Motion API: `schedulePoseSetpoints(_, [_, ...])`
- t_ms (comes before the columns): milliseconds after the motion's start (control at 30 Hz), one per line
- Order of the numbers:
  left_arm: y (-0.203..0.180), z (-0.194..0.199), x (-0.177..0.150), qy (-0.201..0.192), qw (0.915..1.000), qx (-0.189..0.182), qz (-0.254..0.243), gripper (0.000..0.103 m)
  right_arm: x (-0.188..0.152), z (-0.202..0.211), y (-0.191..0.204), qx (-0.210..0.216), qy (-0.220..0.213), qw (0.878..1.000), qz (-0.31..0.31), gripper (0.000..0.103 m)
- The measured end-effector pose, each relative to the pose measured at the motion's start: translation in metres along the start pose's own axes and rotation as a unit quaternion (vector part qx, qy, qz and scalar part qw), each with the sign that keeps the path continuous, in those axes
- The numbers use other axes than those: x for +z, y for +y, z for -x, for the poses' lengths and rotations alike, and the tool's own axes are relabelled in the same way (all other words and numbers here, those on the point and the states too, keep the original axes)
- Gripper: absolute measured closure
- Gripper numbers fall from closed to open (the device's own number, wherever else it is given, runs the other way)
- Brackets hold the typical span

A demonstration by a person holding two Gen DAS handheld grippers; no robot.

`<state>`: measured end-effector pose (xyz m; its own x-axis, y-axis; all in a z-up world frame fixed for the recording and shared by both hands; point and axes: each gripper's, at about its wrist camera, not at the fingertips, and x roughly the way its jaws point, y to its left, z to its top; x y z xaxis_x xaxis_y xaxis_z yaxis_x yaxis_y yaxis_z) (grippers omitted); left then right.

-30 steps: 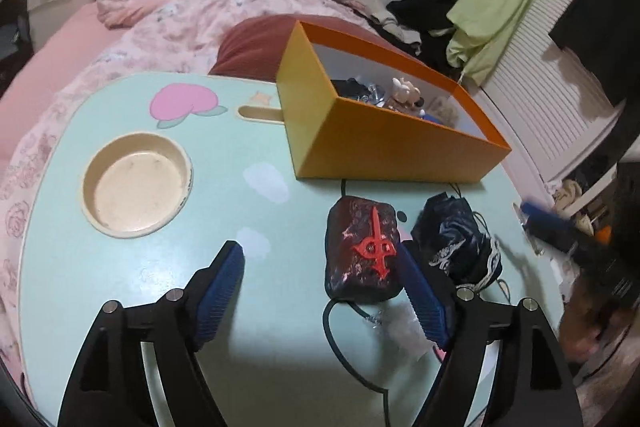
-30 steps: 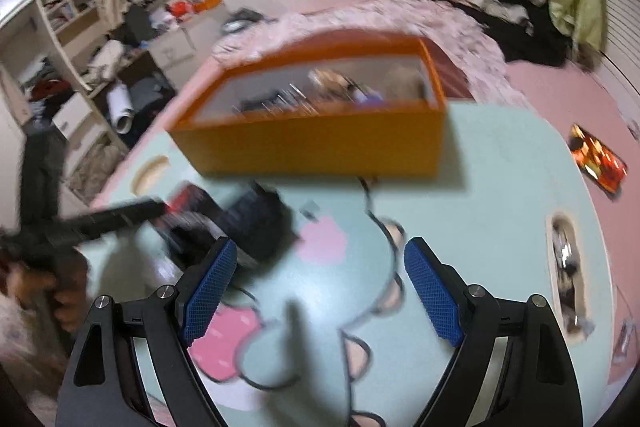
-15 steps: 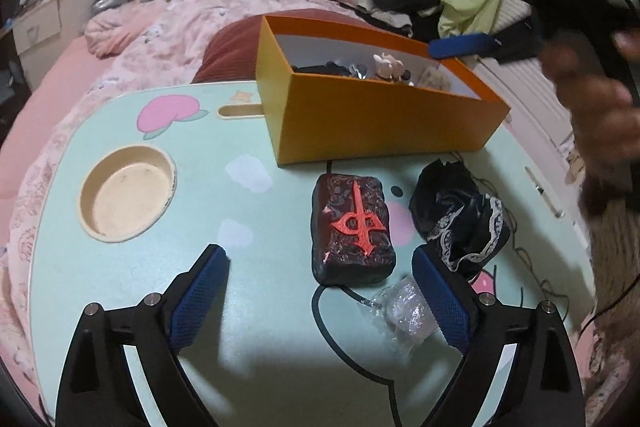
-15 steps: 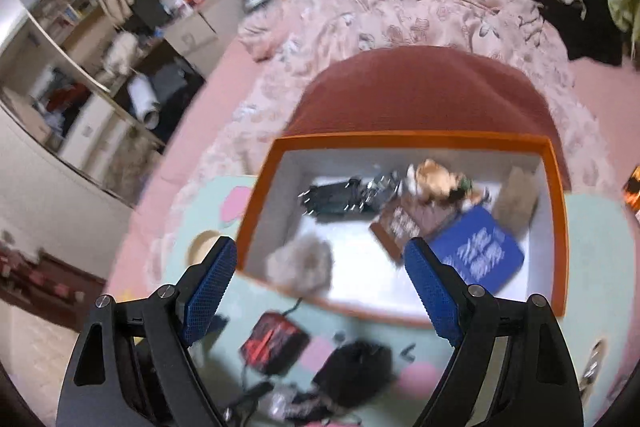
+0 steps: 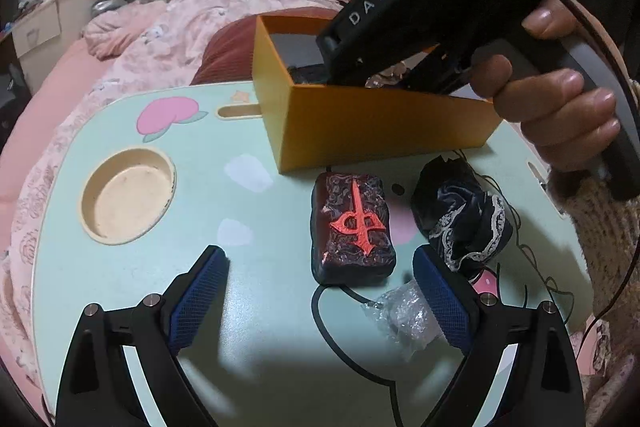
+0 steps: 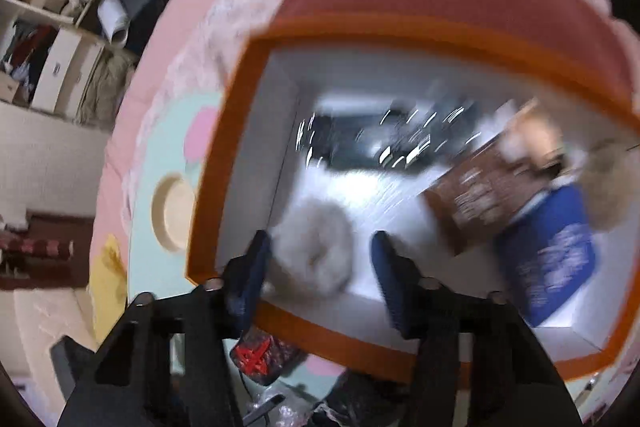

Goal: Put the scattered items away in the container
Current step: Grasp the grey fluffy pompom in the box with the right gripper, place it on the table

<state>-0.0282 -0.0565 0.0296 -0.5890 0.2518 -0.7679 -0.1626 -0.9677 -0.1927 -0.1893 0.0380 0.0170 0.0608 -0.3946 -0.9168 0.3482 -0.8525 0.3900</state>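
Note:
My left gripper (image 5: pixel 318 261) hangs open just above the mint table (image 5: pixel 256 315). Between its fingertips lies a black pad with a red symbol (image 5: pixel 352 223). A black lace pouch (image 5: pixel 464 215) sits to the pad's right, and crinkled clear plastic (image 5: pixel 404 311) lies by the right finger. Behind them stands the orange box (image 5: pixel 380 131). A hand holds my right gripper (image 6: pixel 320 263) over the box (image 6: pixel 400 27), pointing down into it. Its jaws are closing. A beige fluffy ball (image 6: pixel 316 251) on the box floor shows between them, and the pads do not press it.
Inside the box lie a blue packet (image 6: pixel 552 251), a brown card (image 6: pixel 480 195) and dark shiny items, all blurred. A round cup recess (image 5: pixel 128 195) sits at the table's left. A pink bed with a floral blanket (image 5: pixel 160 27) surrounds the table.
The right gripper swung from low over the table to above the box, tilted down into it, and its jaws narrowed. The left jaws widened slightly around the black pad.

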Motion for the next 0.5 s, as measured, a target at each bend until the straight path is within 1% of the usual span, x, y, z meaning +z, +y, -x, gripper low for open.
schedulePoseSetpoints(100, [-0.002,0.002,0.001,0.000,1.0000,0.001,0.000,0.009,-0.002,-0.001,0.000,-0.006,-0.006,1.000,0.009,0.066])
schedulePoseSetpoints(167, [-0.002,0.002,0.001,-0.001,1.0000,0.000,0.001,0.009,-0.003,0.005,-0.006,0.014,-0.019,1.000,-0.002,0.066])
schedulePoseSetpoints(200, [-0.003,0.003,0.001,-0.001,1.0000,0.000,0.002,0.009,-0.004,0.017,-0.011,0.032,-0.044,0.998,-0.009,0.066])
schedulePoseSetpoints(267, [-0.003,0.004,0.002,-0.002,1.0000,0.000,0.005,0.009,-0.011,0.046,-0.017,0.045,-0.106,0.993,-0.006,0.067])
schedulePoseSetpoints(333, [-0.003,0.005,0.002,-0.003,1.0000,-0.002,0.008,0.009,-0.027,0.083,-0.021,0.043,-0.175,0.983,0.011,0.066])
schedulePoseSetpoints(400, [0.000,0.006,0.002,-0.005,0.9999,-0.008,0.013,0.009,-0.052,0.118,-0.029,0.043,-0.231,0.972,0.027,0.066])
schedulePoseSetpoints(467, [0.001,0.007,0.002,-0.006,0.9997,-0.016,0.020,0.009,-0.078,0.141,-0.043,0.045,-0.264,0.963,0.038,0.066])
schedulePoseSetpoints(500, [0.003,0.007,0.002,-0.006,0.9996,-0.020,0.021,0.009,-0.090,0.144,-0.048,0.041,-0.272,0.960,0.042,0.066])
